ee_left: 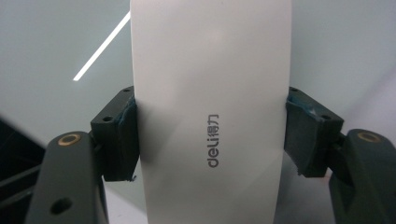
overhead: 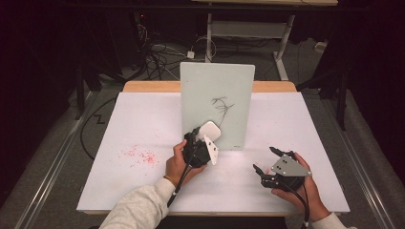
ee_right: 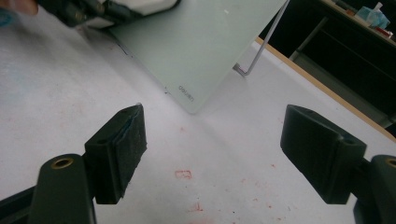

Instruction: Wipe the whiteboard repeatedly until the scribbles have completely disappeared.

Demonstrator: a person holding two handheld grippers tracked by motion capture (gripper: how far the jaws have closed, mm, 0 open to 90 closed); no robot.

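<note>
Left claw clamped on white "deli" eraser; right claw apart, empty.

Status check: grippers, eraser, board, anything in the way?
Left gripper shut on white eraser, against upright board. Right gripper open, empty. Black scribble unobstructed.

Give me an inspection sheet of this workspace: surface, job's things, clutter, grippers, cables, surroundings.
Surface: white table top with red specks at its left.
Job's things: pale glass board propped upright, bearing black scribbles; white deli eraser.
Clutter: nothing seen.
Grippers: left gripper shut on the eraser, held at the board's lower face; right gripper open, clear of the board.
Cables: a black lead trails from the left gripper; cable tangle on the floor.
Surroundings: dark room, grey floor, desk frame behind.
</note>
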